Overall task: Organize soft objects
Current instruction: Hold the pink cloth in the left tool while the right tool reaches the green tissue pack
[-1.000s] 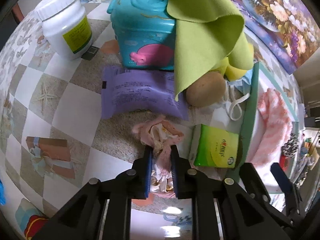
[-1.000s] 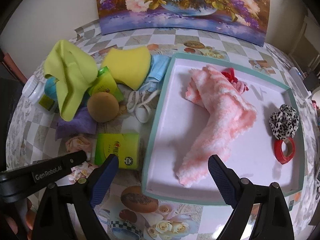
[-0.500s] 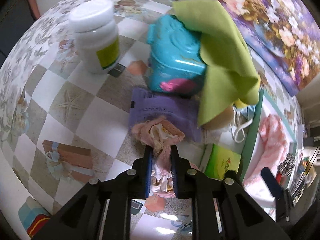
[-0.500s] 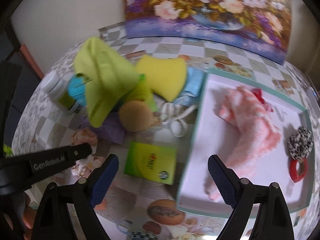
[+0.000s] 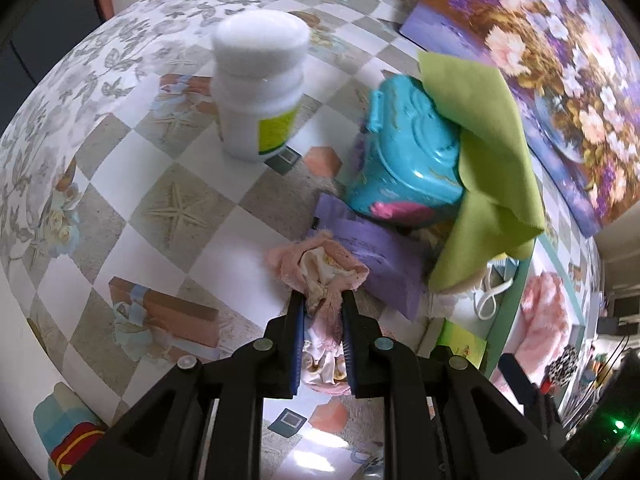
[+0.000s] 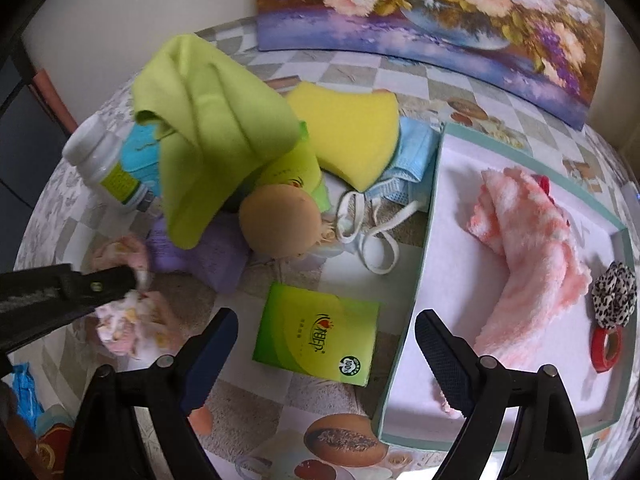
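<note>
My left gripper [image 5: 322, 298] is shut on a small pink and cream cloth [image 5: 320, 266], held above the tablecloth; it also shows at the left of the right wrist view [image 6: 128, 320]. My right gripper [image 6: 324, 334] is open and empty, above a green tissue pack [image 6: 316, 338] beside the tray. The teal-rimmed white tray [image 6: 430, 216] holds a pink fluffy towel [image 6: 528, 240], a leopard scrunchie [image 6: 614, 294] and a red item [image 6: 546, 184]. A green cloth [image 6: 208, 128], yellow sponge [image 6: 348, 128], blue face mask [image 6: 412, 152] and tan round puff [image 6: 282, 220] lie in a pile left of the tray.
A white pill bottle [image 5: 260, 88], a teal plastic case [image 5: 404, 160] and a purple packet [image 5: 372, 256] sit by the pile. A red tape roll [image 6: 608, 348] lies in the tray. A flower painting [image 6: 440, 4] leans against the back wall.
My left gripper has lifted the pink cloth up and back, away from the pile. My right gripper has shifted left, from over the tray toward the tissue pack.
</note>
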Available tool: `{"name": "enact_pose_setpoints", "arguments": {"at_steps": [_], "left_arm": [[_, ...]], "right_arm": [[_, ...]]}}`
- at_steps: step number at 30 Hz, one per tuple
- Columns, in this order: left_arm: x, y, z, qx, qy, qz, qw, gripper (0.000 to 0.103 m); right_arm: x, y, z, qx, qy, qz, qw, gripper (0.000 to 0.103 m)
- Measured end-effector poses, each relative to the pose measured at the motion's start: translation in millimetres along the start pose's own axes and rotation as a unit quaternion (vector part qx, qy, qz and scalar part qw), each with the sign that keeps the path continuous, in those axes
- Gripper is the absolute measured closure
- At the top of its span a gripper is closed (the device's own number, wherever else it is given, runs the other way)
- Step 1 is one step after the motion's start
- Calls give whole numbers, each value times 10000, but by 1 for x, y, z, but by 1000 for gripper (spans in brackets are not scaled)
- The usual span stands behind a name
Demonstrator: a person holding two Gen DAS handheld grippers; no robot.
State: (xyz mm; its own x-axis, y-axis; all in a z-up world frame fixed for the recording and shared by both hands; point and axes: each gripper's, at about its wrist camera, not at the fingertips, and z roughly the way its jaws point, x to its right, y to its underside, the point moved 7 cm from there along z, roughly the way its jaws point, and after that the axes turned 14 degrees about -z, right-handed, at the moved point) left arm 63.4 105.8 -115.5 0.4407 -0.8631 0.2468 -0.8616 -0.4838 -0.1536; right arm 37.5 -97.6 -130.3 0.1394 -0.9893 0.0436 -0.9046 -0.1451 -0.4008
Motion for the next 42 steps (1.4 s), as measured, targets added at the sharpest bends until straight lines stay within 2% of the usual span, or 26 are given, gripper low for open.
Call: {"name": "enact_pose_setpoints", "arguments": {"at_steps": [7,14,17,20,28,31,35,42], "left_arm": [[-11,-6,-13,47,47,-77,9999,85],[-2,-1,-14,16,59,-83,9999,85],[2,-1,-12,16,53,-102,9999,85],[11,4,1,19,50,-119,9999,85],[12,5,3,10,74,-122,9999,85],[12,5,3,6,84,-140,9999,85],[14,5,2,9,98,-110,9999,85],[15,6,2,-10,97,-83,9999,85]], "right_arm": [[2,3,13,-204,-30,112,9997,11],[4,6,17,-243,-130,218,9994,13],[8,4,13,-170,-157,298,9993,13],[10,0,5,-40,-12,221,9997,13],[3,-8,-4,204,-46,168,9996,13],[7,-12,-12,326,61,225,9992,15],[9,-16,-20,528,-42,319,9981,15],[-6,-17,-10,442,-189,27,9988,15]]}}
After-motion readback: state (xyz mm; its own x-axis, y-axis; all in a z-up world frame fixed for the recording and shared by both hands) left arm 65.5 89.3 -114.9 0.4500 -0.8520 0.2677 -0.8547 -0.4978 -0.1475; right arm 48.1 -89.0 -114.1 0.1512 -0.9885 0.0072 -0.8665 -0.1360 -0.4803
